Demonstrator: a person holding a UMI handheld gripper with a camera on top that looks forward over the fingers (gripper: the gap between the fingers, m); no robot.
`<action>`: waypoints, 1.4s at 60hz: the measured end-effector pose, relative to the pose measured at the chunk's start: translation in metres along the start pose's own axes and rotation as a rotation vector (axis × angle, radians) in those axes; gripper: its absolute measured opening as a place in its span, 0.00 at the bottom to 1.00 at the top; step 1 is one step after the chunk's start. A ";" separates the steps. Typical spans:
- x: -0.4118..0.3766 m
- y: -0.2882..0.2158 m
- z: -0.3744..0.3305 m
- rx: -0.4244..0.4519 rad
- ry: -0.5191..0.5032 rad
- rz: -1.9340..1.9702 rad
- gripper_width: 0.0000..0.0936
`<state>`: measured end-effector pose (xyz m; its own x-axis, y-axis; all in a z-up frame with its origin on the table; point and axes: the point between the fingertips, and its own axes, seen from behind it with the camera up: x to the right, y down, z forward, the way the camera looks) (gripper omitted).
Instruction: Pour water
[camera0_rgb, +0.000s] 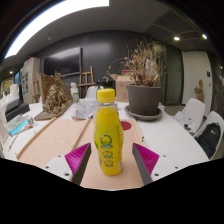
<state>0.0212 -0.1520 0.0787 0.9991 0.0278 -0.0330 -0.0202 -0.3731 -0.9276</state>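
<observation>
Fingers: the gripper stands wide, magenta pads clear of the bottle on both sides.
Bottle: yellow plastic bottle, upright, between the fingers on the pale table; smooth, cylindrical, capped.
Beyond: dark round pot of dry twigs.

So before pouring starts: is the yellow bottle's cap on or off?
On. The yellow bottle stands upright between the open gripper fingers, its yellow cap seated on top.
</observation>
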 end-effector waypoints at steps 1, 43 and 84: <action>0.000 0.002 0.005 -0.004 0.002 0.003 0.89; 0.035 -0.072 0.028 0.017 0.213 -0.205 0.29; 0.105 -0.199 0.207 -0.045 0.583 -1.599 0.29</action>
<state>0.1218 0.1174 0.1831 -0.0994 0.0582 0.9933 0.9348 -0.3367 0.1133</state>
